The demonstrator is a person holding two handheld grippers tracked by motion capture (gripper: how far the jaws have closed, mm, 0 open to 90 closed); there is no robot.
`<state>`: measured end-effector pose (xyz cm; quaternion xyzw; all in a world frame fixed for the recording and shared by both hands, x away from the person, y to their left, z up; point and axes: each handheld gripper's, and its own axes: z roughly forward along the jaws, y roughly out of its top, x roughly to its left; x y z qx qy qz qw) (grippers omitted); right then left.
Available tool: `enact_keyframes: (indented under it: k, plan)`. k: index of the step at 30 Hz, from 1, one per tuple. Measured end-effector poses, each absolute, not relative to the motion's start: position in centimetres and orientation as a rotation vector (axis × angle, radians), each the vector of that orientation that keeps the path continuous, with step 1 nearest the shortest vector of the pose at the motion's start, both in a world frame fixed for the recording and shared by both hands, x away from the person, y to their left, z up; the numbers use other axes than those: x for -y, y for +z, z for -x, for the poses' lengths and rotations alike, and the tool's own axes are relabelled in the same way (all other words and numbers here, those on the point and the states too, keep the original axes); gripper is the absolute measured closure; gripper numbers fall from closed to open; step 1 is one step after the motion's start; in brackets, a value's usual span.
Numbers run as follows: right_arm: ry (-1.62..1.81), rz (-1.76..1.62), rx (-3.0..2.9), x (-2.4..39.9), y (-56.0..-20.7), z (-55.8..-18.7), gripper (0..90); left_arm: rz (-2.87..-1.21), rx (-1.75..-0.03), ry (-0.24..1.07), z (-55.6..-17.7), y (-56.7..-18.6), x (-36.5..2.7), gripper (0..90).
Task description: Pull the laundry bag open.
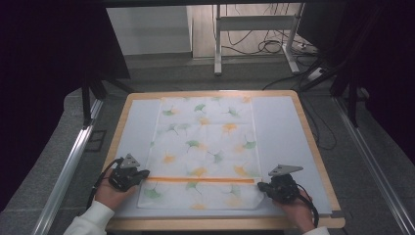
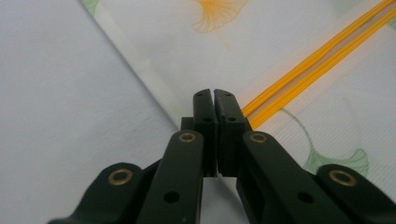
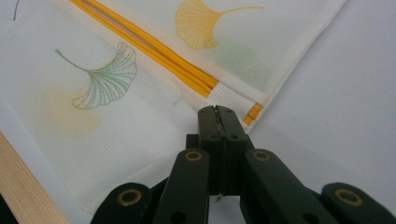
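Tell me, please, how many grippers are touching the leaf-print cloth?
2. The left gripper pinches the leaf-print cloth at its left edge, by the orange stripe; the right gripper pinches the right edge at the stripe's other end. Both jaws are closed.

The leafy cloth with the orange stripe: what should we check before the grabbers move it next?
1. Cloth lies flat on the table: ok.
2. Left gripper at the cloth's left edge, by the orange stripe: ok.
3. Right gripper at the right edge, by the stripe's end: ok.
4. Left fingers closed: ok, only a thin slit between them.
5. Right fingers closed: ok.
6. Cloth really pinched by either gripper: cannot tell; the fingers hide the edge.
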<state>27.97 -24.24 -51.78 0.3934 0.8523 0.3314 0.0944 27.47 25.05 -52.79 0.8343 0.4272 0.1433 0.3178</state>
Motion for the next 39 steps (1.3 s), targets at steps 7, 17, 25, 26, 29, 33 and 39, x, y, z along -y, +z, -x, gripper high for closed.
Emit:
enact_keyframes:
  k: [7,17,25,26,29,33,39]
  plan:
    - [1.078,-1.131,-2.485,24.3,-51.0,-27.7,76.3,-2.044,-1.146,0.372,-27.0,-52.2,-24.7,67.1]
    - [1.138,-1.108,-2.405,24.6,-50.5,-29.0,49.6,-1.939,-1.216,0.395,-27.6,-51.7,-25.2,51.8]
    - [1.12,-1.142,-2.299,26.8,-50.5,-31.0,42.7,-1.904,-1.299,0.466,-26.7,-52.6,-28.0,47.6]
    - [1.117,-1.14,-2.293,27.1,-50.5,-31.2,42.3,-1.904,-1.306,0.466,-26.6,-52.7,-28.2,47.3]
    - [1.104,-1.165,-2.274,27.9,-50.7,-31.8,41.4,-1.905,-1.313,0.474,-26.5,-53.1,-28.5,46.5]
    - [1.092,-1.205,-2.261,28.9,-50.9,-32.1,40.5,-1.926,-1.309,0.482,-26.5,-53.2,-28.3,45.4]
    - [1.08,-1.219,-2.248,29.2,-51.0,-32.1,40.0,-1.919,-1.312,0.484,-26.5,-53.1,-28.4,45.1]
